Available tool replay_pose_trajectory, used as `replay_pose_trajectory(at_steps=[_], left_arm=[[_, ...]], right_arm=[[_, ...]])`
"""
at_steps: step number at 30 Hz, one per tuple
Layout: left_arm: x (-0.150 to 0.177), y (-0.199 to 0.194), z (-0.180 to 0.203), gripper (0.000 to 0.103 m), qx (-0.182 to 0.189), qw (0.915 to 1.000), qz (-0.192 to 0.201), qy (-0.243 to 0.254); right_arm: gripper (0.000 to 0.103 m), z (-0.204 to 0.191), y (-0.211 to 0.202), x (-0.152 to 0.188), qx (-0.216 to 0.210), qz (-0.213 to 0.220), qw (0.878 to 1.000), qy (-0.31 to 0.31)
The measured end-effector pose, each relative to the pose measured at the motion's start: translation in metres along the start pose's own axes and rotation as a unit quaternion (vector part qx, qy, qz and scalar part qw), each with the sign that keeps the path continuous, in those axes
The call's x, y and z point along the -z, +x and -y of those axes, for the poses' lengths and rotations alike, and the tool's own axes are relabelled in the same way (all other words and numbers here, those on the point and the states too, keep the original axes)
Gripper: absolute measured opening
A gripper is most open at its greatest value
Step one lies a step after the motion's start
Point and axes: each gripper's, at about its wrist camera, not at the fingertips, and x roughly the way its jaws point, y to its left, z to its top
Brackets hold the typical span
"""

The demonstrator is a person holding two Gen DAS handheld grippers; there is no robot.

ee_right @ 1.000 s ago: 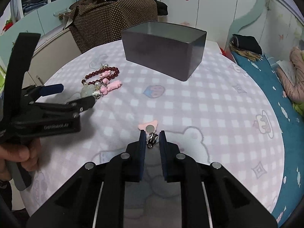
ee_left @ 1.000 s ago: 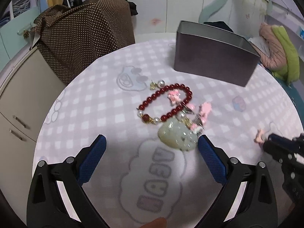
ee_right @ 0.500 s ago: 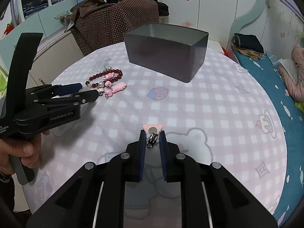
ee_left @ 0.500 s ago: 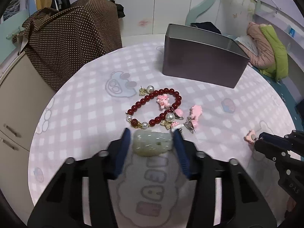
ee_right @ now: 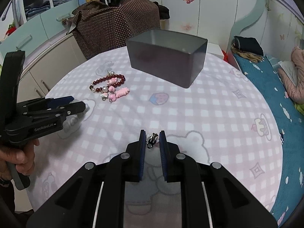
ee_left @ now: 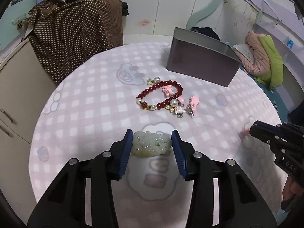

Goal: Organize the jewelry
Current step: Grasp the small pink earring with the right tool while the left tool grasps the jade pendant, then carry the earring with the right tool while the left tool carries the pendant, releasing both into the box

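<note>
Readable writing: the side of my left claw (ee_right: 76,105) carries the print "GenRobot.AI", seen from the right wrist view. My right claw (ee_left: 252,131), seen from the left wrist view, shows the letters "DAS" on its body; the rest is cut off. The cloth on the table (ee_left: 98,102) has block letters printed under my left claw, too blurred to read.

My left claw (ee_left: 152,142) holds the pale green jade pendant (ee_left: 151,145) across its width, both blue pads touching its sides. The pendant sits between the fingertips, above the table cloth. The left claw points steeply down toward the table; my left hand (ee_right: 17,157) wraps its grip at the left edge of the right wrist view.

My right claw (ee_right: 152,139) is nearly closed on a small metal clip (ee_right: 152,139), which stands between the pads at their tips. It also points steeply down.

The red bead bracelet (ee_left: 160,96) lies flat beyond the left claw, with pearls and a pink pig charm (ee_left: 167,90) on it. Pink charms (ee_left: 193,102) lie just beside it on its right. The grey metal box (ee_left: 201,66) stands open-topped further back, well apart from both claws.
</note>
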Motion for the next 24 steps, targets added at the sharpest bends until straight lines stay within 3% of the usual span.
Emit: replay_pose_trajectory(at_steps=[14,24], left_arm=[[-0.020,-0.043,0.008,0.042,0.002,0.9985,0.053,0.015],[-0.080,-0.076,0.028,0.042,0.012,0.9923,0.118,0.037]], right_arm=[[0.013,-0.008,-0.022,-0.014,-0.003,0.020,1.000,-0.019],[0.013,-0.013,-0.063,-0.075,0.012,0.091,0.994,-0.054]])
